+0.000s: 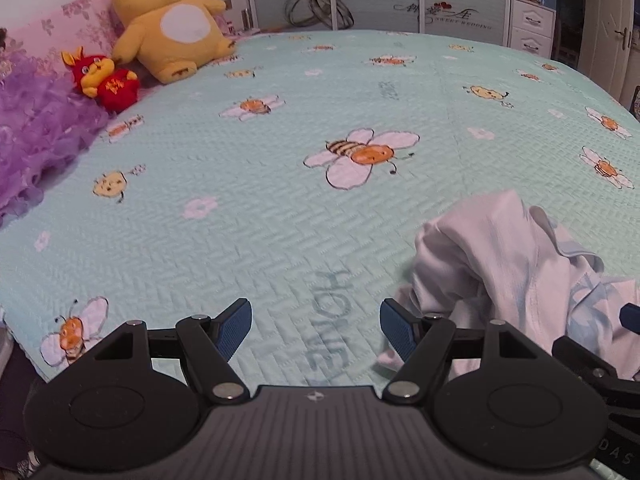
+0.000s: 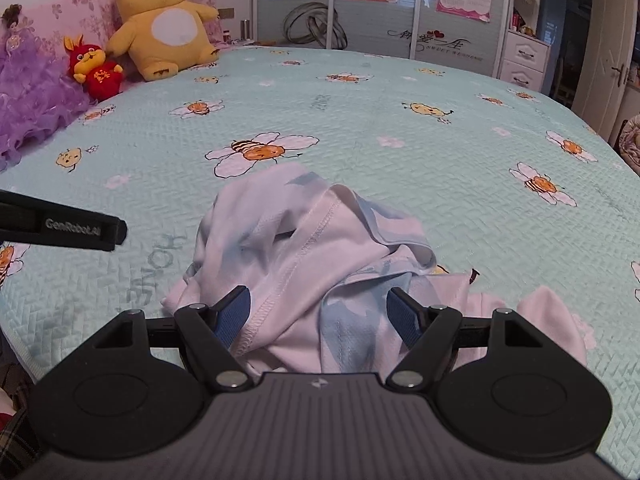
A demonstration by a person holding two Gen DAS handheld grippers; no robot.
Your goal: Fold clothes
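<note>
Both grippers tilt down over the bed [image 1: 240, 216], jaws apart, gripping nothing. Right gripper [image 2: 318, 320] hangs above the crumpled white garment [image 2: 304, 264]; left gripper [image 1: 316, 330] is over bare quilt, garment at its three o'clock.

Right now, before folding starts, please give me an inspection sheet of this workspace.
Surface: bed quilt, pale green with a bee print, lying flat.
Job's things: crumpled white and light-blue garment, not yet folded.
Clutter: yellow plush toy, red plush toy, purple ruffled fabric at the headboard.
Grippers: left gripper open above bare quilt; right gripper open over the garment.
Cables: nothing seen.
Surroundings: wardrobe, white drawers, door.
</note>
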